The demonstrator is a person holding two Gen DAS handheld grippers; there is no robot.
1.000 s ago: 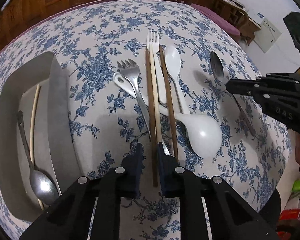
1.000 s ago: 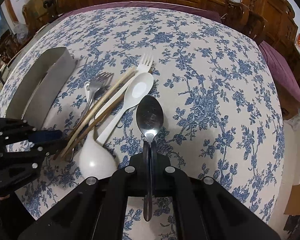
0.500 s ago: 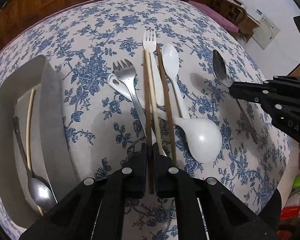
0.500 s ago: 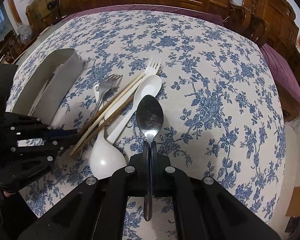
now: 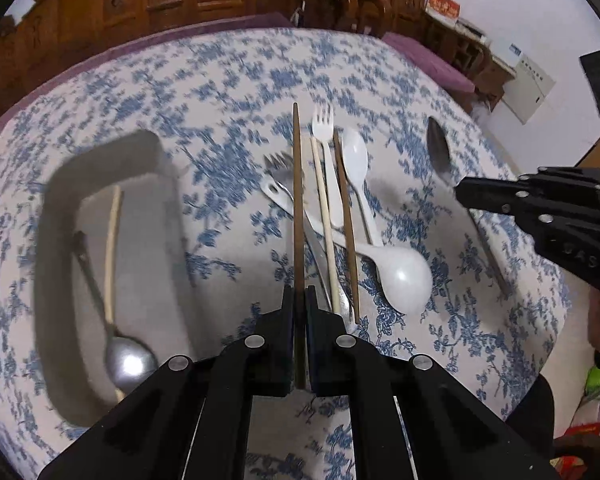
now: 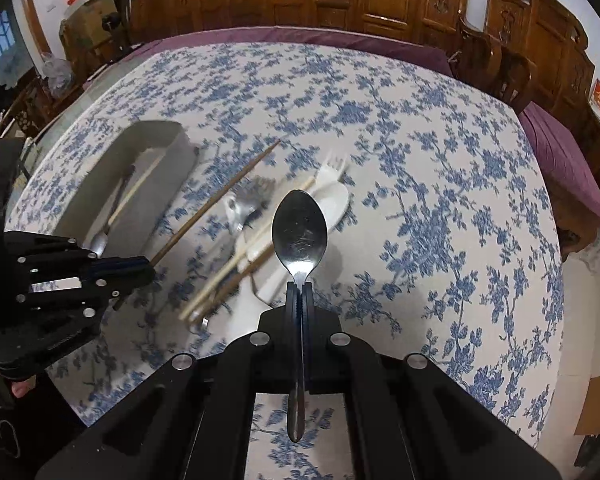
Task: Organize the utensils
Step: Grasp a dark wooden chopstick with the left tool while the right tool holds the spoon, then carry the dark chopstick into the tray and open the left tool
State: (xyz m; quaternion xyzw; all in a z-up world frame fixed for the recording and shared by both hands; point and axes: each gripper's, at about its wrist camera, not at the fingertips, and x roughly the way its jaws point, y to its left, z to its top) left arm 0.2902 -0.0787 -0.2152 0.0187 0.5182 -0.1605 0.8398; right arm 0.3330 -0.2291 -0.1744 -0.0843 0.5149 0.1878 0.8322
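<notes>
Left hand-held gripper pinches a dark chopstick; right hand-held gripper clamps a metal spoon by its handle, both probably bound for the grey tray, frame left.

I see the tray left of the pile, a spoon and chopstick in it

Chopsticks: four. Metal spoons: two. White plastic spoons: two. Forks: two, one white, one metal. Tray: one. Claws: two.
</notes>
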